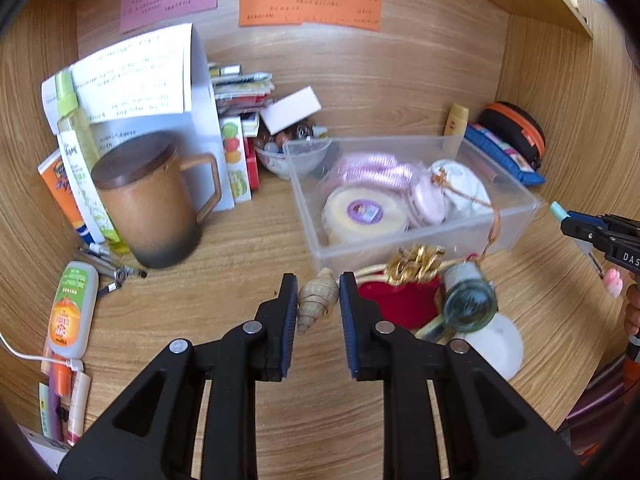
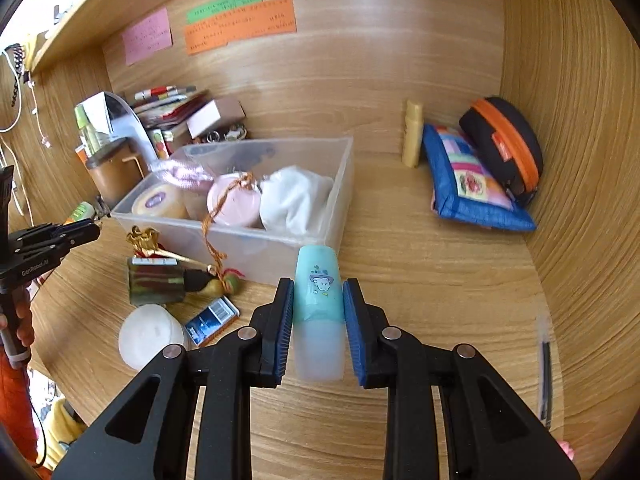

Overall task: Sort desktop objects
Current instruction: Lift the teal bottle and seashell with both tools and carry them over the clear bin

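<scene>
My left gripper (image 1: 319,292) is shut on a tan spiral seashell (image 1: 316,300), held just in front of the clear plastic box (image 1: 516,216). My right gripper (image 2: 318,300) is shut on a teal tube with a frosted cap (image 2: 319,312), held near the box's front right corner (image 2: 340,216). The box holds a yellow tape roll (image 1: 362,220), a pink round case (image 2: 234,200), a white cloth (image 2: 294,196) and purple ribbon (image 1: 372,168). The right gripper also shows at the right edge of the left wrist view (image 1: 592,232).
A brown lidded mug (image 1: 152,200) stands at the left with bottles and a white folder behind. A red pouch with gold bow (image 1: 404,296), a glass jar (image 1: 468,300) and a white round lid (image 2: 150,336) lie before the box. A blue pouch (image 2: 468,180) and black-orange case (image 2: 504,144) lie right.
</scene>
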Demonstrator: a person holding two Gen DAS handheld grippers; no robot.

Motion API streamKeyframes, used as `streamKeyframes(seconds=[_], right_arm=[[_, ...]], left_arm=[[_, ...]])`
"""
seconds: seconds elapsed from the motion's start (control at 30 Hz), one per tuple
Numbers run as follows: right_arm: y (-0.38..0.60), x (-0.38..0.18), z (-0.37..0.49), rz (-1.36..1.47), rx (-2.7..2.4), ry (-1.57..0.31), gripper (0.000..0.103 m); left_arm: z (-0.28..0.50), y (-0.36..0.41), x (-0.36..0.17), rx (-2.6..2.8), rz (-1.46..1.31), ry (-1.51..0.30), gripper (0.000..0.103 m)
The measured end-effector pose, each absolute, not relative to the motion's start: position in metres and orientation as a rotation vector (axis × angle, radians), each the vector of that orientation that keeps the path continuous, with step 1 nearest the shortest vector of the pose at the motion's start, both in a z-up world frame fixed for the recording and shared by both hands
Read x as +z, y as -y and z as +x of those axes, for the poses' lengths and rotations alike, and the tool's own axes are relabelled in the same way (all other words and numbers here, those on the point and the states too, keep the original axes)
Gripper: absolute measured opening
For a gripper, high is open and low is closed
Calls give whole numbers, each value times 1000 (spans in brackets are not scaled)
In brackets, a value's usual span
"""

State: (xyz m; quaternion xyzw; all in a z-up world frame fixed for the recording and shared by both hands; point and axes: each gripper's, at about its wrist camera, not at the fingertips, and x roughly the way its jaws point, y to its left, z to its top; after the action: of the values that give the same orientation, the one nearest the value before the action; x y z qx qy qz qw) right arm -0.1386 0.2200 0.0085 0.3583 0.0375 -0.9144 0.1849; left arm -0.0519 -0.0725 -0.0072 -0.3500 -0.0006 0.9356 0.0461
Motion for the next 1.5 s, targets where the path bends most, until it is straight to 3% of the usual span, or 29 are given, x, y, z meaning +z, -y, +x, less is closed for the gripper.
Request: streamKeyframes(seconds=[0.73,1.5], right_arm=[[-187,35,-193,921,-2539,-145,22],[-158,-7,-244,1031,-2424,-151,22]], left_arm=[[-105,18,38,2749,-950,-50,20],[-156,-19,-10,2582,-1089,-72,20]])
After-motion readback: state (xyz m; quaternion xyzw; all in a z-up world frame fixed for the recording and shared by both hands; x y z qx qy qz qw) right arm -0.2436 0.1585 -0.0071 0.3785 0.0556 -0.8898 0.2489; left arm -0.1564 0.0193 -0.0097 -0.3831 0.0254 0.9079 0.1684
